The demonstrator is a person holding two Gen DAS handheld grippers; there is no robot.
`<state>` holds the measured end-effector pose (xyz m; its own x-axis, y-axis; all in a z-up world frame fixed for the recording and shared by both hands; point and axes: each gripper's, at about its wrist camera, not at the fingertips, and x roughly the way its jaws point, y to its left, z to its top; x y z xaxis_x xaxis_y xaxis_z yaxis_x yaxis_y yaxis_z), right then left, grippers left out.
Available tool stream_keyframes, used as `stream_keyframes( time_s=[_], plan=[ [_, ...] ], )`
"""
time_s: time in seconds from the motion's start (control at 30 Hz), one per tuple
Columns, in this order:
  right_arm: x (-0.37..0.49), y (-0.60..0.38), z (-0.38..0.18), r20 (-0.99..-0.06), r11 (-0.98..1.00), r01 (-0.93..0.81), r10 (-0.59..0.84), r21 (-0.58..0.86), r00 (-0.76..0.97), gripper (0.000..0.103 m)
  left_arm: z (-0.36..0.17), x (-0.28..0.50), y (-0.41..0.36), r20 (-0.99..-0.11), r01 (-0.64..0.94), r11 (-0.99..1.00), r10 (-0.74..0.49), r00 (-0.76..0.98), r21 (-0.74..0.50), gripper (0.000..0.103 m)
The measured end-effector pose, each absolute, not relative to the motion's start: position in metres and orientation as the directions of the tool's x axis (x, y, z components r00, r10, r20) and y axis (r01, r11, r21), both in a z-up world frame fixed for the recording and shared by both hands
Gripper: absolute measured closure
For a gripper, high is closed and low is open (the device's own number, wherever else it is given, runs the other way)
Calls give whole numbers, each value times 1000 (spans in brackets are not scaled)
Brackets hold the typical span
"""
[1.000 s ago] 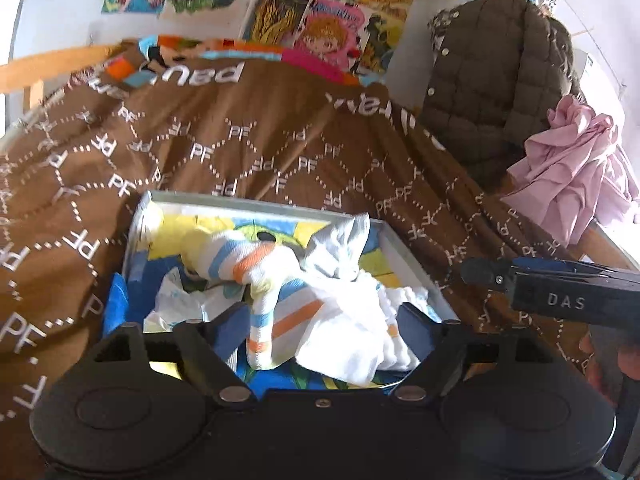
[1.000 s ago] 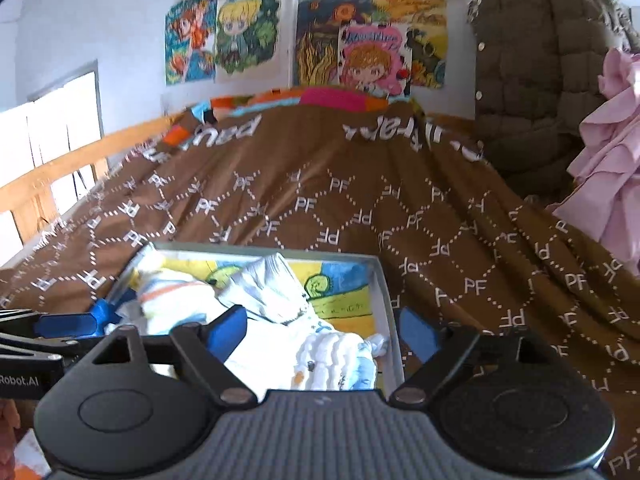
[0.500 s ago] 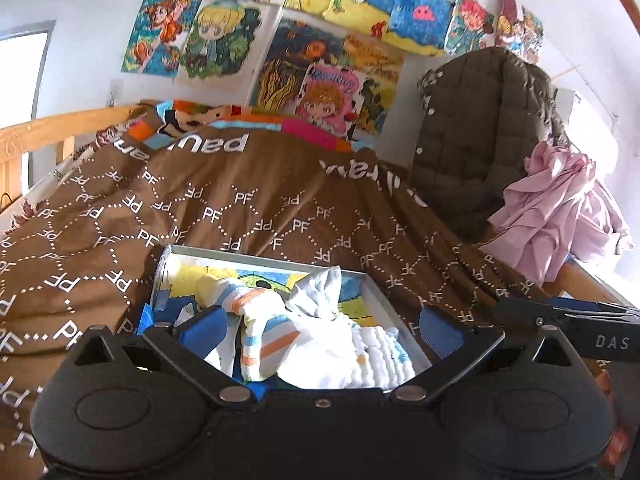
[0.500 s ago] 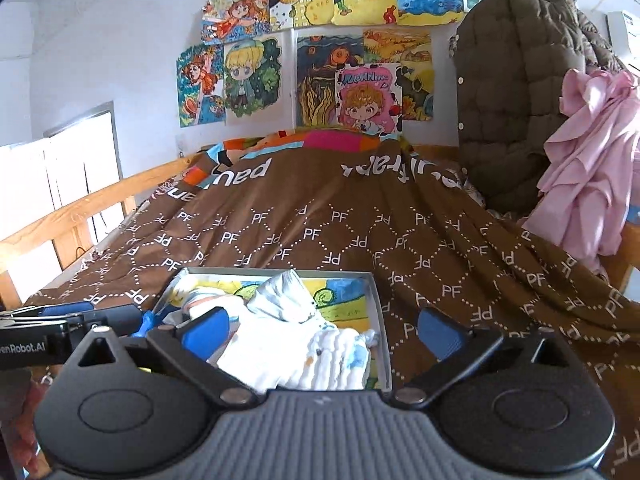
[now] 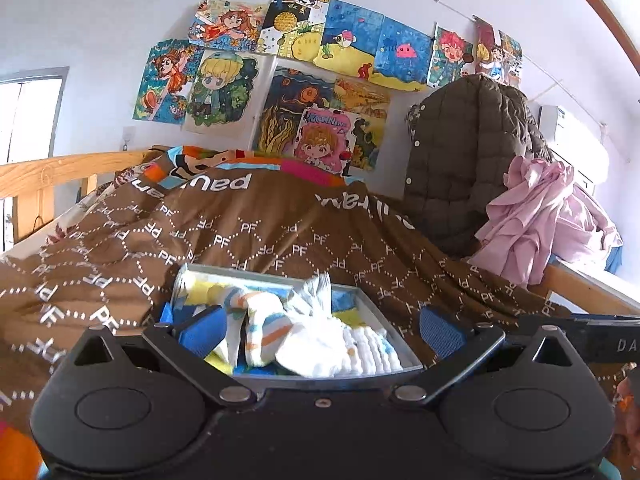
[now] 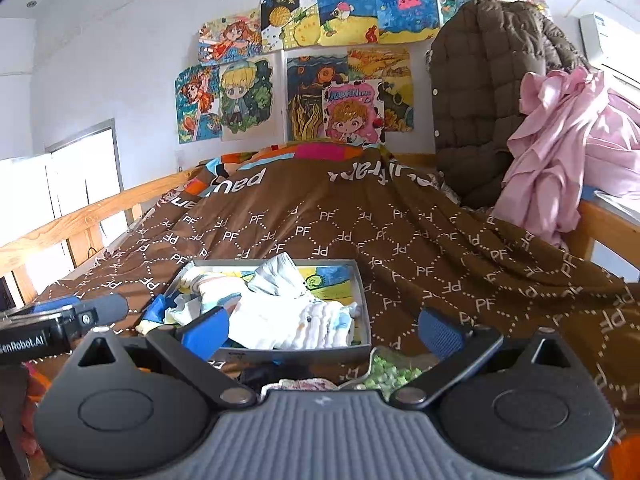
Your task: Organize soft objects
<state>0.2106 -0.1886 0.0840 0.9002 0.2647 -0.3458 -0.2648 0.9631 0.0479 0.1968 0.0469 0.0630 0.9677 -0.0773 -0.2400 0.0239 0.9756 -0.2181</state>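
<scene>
A shallow grey box [image 5: 384, 322] [image 6: 362, 300] with a bright printed floor lies on the brown quilt. Inside it are soft things: a striped white, orange and blue sock [image 5: 260, 316], white cloths [image 5: 316, 344] [image 6: 272, 312] and a ribbed white towel [image 5: 374, 350] [image 6: 324, 324]. My left gripper [image 5: 320, 330] stands open in front of the box, nothing between its blue pads. My right gripper [image 6: 320, 330] is open too, short of the box. More small cloths [image 6: 384, 376] lie just before the box in the right wrist view.
The brown "PF" quilt [image 5: 280, 240] [image 6: 420, 248] covers the bed. A wooden rail [image 6: 80, 220] runs along the left. A quilted brown jacket [image 5: 460, 168] and pink clothes [image 5: 540, 216] hang at the right. Drawings cover the wall behind.
Both grippers have drawn back from the box, which looks smaller and farther now. Their jaws have spread wider. The soft things stay in the box.
</scene>
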Motion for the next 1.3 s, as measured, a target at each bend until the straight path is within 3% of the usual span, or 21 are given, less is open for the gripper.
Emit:
stream_keyframes(
  time_s=[0.77, 1.3],
  plan=[
    [158, -204, 43, -312, 972, -232, 209, -38, 927, 0, 25, 149, 10, -296, -3, 980, -56, 954, -197, 1],
    [145, -225, 1, -394, 989, -145, 127, -16, 910, 0, -9, 132, -15, -391, -5, 989, -54, 919, -150, 1]
  ],
)
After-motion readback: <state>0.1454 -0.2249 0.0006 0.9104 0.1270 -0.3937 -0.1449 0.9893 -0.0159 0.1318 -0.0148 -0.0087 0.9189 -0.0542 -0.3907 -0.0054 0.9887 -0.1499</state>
